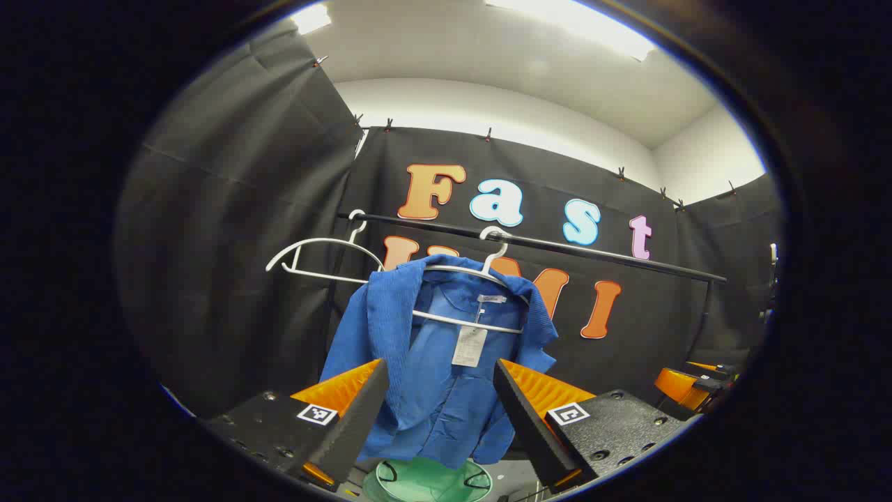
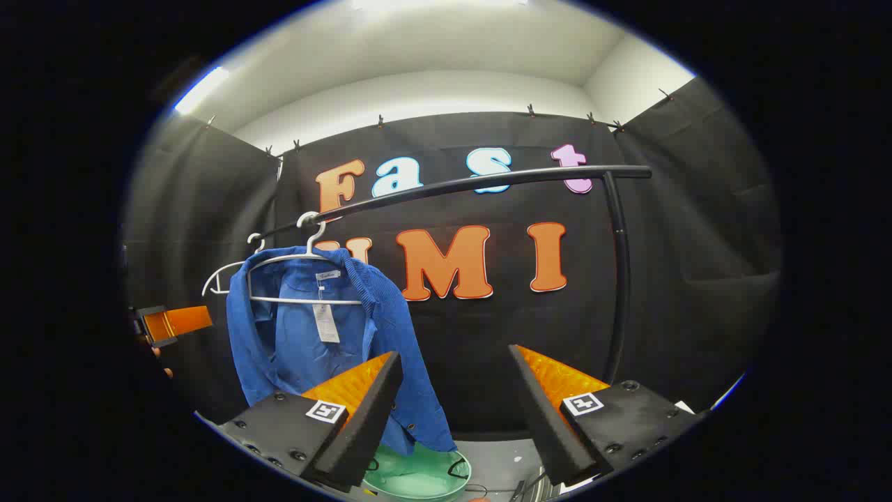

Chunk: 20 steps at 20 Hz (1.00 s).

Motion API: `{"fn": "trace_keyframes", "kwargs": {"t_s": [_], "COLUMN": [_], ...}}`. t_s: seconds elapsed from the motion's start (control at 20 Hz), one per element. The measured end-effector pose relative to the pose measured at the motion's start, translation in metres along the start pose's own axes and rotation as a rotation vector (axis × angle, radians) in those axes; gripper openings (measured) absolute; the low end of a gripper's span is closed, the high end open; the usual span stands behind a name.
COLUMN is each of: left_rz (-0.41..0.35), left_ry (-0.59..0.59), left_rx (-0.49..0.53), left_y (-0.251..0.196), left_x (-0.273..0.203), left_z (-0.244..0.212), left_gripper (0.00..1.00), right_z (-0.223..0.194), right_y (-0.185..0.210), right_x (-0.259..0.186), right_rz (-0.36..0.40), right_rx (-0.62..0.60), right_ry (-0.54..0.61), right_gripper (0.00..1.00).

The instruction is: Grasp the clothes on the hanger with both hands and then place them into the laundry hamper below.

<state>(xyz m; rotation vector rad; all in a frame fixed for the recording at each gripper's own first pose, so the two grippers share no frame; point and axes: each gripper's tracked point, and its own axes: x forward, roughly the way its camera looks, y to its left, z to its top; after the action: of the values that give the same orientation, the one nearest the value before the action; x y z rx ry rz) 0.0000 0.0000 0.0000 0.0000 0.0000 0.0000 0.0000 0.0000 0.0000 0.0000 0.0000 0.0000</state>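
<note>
Garments: 1 blue corduroy-textured jacket (image 1: 432, 362) hangs open-fronted on a white wire hanger (image 1: 481, 279), collar spread, a pale paper tag (image 1: 469, 346) dangling inside at the neck.
Hangers: 2 on the black metal rail (image 1: 557, 245); the 2nd white wire hanger (image 1: 313, 254) hangs bare beside the first, toward the rail's end.
Hamper: 1 round pale-green laundry hamper (image 1: 432, 481) with black handles sits on the floor directly below the jacket's hem.
Jacket's place: on the rail in front of the black cloth wall, its lower edge hanging just above the hamper's rim; in the right gripper view it hangs at the left, near the rail's far end.
Left gripper (image 1: 439, 411): fingers spread wide, nothing held; the jacket's front shows between them, farther off.
Right gripper (image 2: 456, 411): fingers spread wide and empty, aimed at the bare wall beside the jacket, whose hem shows behind one finger.
</note>
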Motion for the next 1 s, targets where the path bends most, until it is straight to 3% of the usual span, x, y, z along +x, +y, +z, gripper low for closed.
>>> {"fn": "trace_keyframes", "kwargs": {"t_s": [0.2, 0.25, 0.3, 0.5, 0.7, 0.85, 0.9, 1.0], "left_rz": [0.035, 0.048, 0.060, 0.073, 0.073, 0.057, 0.056, 0.067], "left_ry": [-0.025, -0.032, -0.031, -0.015, -0.015, -0.004, 0.002, 0.012], "left_rx": [0.034, 0.047, 0.057, 0.056, 0.067, 0.065, 0.068, 0.086], "left_y": [-0.023, -0.027, -0.029, -0.043, -0.054, -0.065, -0.067, -0.066], "left_x": [-0.020, -0.024, -0.028, -0.041, -0.044, -0.041, -0.042, -0.040], "left_z": [-0.002, -0.001, -0.002, -0.010, -0.010, -0.015, -0.017, -0.020], "left_gripper": [0.91, 0.95, 0.92, 0.95, 0.98, 0.95, 0.95, 0.95], "right_z": [-0.005, -0.006, -0.007, -0.011, -0.008, -0.011, -0.012, -0.016], "right_y": [-0.018, -0.022, -0.026, -0.037, -0.057, -0.069, -0.072, -0.074], "right_x": [-0.008, -0.009, -0.011, -0.022, -0.033, -0.035, -0.035, -0.032], "right_rz": [0.058, 0.070, 0.075, 0.098, 0.082, 0.064, 0.062, 0.063], "right_rx": [-0.009, -0.015, -0.022, -0.023, -0.031, -0.025, -0.019, -0.010], "right_ry": [0.013, 0.015, 0.018, 0.030, 0.006, 0.011, 0.014, 0.019], "right_gripper": [0.98, 0.98, 0.98, 0.98, 1.00, 0.92, 0.98, 0.98]}}
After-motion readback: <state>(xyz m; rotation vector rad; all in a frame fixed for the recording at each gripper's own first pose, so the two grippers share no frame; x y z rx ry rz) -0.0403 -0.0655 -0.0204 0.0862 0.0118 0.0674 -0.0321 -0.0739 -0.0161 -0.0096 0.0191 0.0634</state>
